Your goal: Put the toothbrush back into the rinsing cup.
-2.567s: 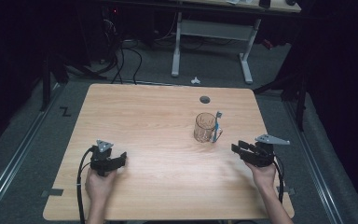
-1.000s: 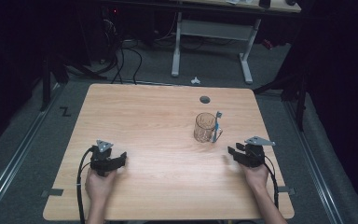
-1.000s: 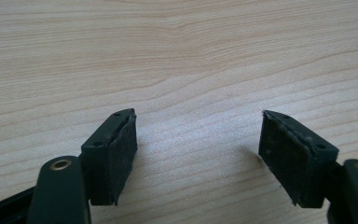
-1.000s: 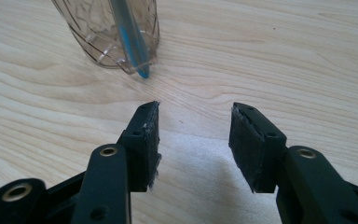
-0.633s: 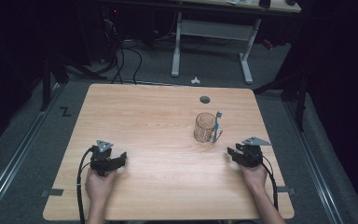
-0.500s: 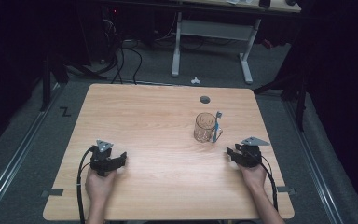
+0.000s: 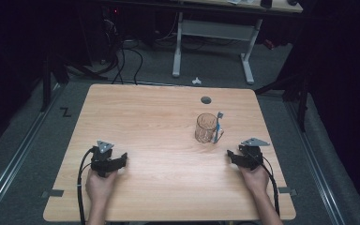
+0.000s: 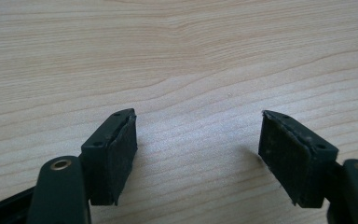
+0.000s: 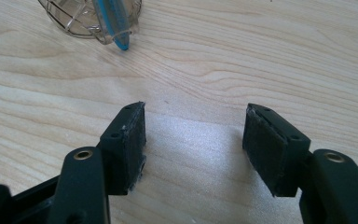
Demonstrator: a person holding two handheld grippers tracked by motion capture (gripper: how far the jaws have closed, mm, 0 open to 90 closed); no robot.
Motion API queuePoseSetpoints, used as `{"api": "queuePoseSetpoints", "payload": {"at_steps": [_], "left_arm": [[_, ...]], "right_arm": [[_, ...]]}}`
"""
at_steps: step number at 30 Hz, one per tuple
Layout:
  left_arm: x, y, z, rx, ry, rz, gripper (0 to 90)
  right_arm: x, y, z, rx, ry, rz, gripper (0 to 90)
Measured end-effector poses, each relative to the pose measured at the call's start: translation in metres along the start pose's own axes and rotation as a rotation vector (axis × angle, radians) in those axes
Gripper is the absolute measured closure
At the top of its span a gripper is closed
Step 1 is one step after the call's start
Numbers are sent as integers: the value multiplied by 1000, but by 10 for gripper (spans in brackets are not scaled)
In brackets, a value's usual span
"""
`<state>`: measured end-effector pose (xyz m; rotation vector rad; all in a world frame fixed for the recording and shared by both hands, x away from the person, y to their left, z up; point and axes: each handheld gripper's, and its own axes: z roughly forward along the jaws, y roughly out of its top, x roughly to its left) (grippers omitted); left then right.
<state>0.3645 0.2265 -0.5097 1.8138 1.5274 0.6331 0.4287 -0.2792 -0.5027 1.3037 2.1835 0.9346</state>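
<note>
A clear glass cup stands right of the table's middle, with a blue toothbrush upright at its right side. I cannot tell whether the brush is inside the cup or leans on it. In the right gripper view the cup and the brush's blue tip lie ahead and to the left. My right gripper rests low on the wooden table; its jaws have just been opening and stand open with nothing between them. My left gripper rests at the front left, open over bare wood.
A dark round hole sits in the tabletop behind the cup. Beyond the far edge are a white desk frame, cables and a small white object on the floor.
Since the earliest frame my right gripper has shifted a little inward and down towards the table. The left gripper, cup and brush have kept still.
</note>
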Motion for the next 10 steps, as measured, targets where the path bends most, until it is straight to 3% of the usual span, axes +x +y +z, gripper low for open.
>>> {"api": "queuePoseSetpoints", "payload": {"at_steps": [10], "left_arm": [[0,0,0,-1,-2,-2,284]], "right_arm": [[0,0,0,1,-5,4,369]]}}
